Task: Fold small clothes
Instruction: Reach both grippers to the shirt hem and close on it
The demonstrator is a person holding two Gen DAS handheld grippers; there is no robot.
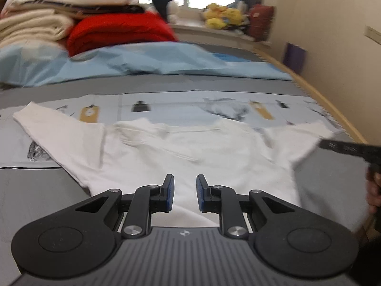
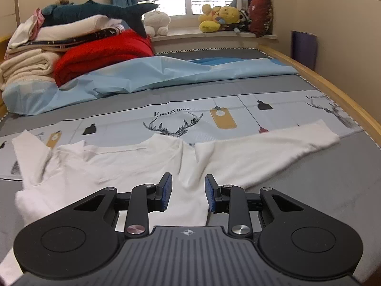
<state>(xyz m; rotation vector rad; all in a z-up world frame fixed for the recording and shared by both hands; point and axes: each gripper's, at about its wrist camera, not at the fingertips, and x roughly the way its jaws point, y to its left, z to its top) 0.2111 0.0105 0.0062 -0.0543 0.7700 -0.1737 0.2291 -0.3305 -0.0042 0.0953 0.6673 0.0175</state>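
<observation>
A white long-sleeved top (image 2: 133,164) is seen spread flat on the bed (image 2: 309,190), hem toward the cameras, sleeves out to 9 and 3 o'clock, collar at 12. In the left wrist view the left tongs (image 1: 185,191) are held low over the hem w/ a narrow gap between the blue pads; white cloth is seen through the gap, but no cloth is pinched, so they are read as open, nothing gripped. In the right wrist view the right tongs (image 2: 188,191) are seen above the rt side of the body, where the sleeve joins; the gap is somewhat wider, a fold of cloth lies below it, and nothing is pressed by the pads. At 3 o'clock in the left view, the other black tool and a hand (image 1: 373,190) are caught at the frame edge, just beside the rt sleeve. Beyond the collar, at 12, a printed sheet (image 2: 214,116) w/ deer and lamp motifs is laid; further back a crumpled light-blue cover (image 2: 142,76) is lying across the bed. At 10 o'clock a red blanket (image 2: 102,52) and a stack of cream blankets (image 2: 26,66) are piled, topped by a dark plush shark (image 2: 100,12). Yellow soft toys (image 2: 219,16) are lined on the windowsill at 1 o'clock. Nothing is placed on the top itself.
</observation>
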